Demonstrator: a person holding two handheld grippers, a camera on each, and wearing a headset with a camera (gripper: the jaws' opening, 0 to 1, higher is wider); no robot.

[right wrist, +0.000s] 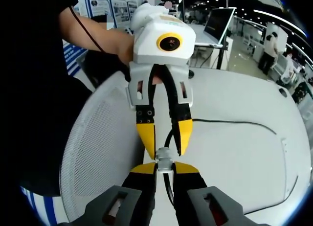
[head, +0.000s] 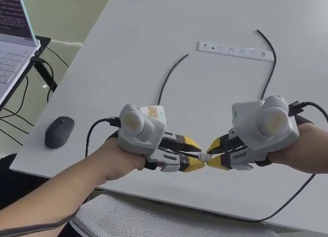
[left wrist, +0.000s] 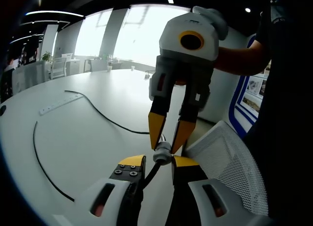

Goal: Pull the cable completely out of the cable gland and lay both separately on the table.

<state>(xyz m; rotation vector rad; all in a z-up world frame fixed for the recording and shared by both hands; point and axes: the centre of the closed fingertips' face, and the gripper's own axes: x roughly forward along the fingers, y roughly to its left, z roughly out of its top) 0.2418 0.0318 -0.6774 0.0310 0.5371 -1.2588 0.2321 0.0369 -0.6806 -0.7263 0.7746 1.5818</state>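
Yellow-tipped grey left tongs (head: pixel 197 163) and right tongs (head: pixel 213 159); pale grey plastic cable gland (head: pixel 203 157); thin black cable (head: pixel 169 78); plain white table (head: pixel 128 52).

The left gripper (head: pixel 197 162) and right gripper (head: pixel 213 159) have white rounded housings, yellow-tipped jaws, black cables; clothing (left wrist: pixel 288 113) seems dark.

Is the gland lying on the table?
No, the gland hangs in the air at the right gripper, its cable running into the left gripper.
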